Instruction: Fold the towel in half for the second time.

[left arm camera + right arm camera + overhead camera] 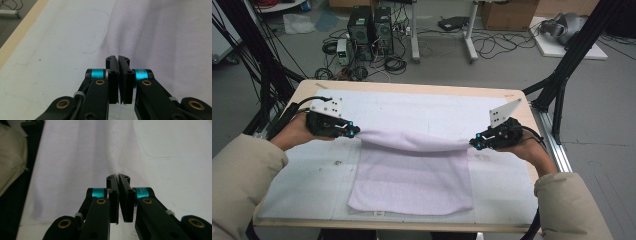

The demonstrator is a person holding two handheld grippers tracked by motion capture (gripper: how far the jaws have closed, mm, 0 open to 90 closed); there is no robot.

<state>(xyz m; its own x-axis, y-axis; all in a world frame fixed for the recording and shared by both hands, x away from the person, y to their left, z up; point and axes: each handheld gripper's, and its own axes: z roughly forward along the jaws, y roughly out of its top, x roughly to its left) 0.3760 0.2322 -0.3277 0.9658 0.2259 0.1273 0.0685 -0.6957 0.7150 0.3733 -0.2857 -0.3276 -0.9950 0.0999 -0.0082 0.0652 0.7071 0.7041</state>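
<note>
Mid-fold on the towel (412, 175). Left gripper (353, 131) and right gripper (476, 143) each pinch one corner of the same towel edge, jaws clamped down on the cloth; the left gripper view (117, 60) and the right gripper view (117, 178) both show the fabric running straight into the closed tips. The grippers are held apart at roughly the towel's width, probably to keep the raised edge taut so it doesn't bunch; it still sags a little in the middle. The rest of the towel lies flat on the bench (302, 190), toward the near edge and about centred between the left and right edges. The lifted edge hangs over the towel's far part, about halfway between the bench's near and far edges. Corner grips make sense: they control the whole edge, and the weight of the flat part anchors the cloth. My read: the held edge gets carried toward the near edge and laid down to halve the towel. Risk is uneven tension skewing the fold, so both hands need to travel level and together. White mat (427, 112) under it looks smooth, so drag should be low.
</note>
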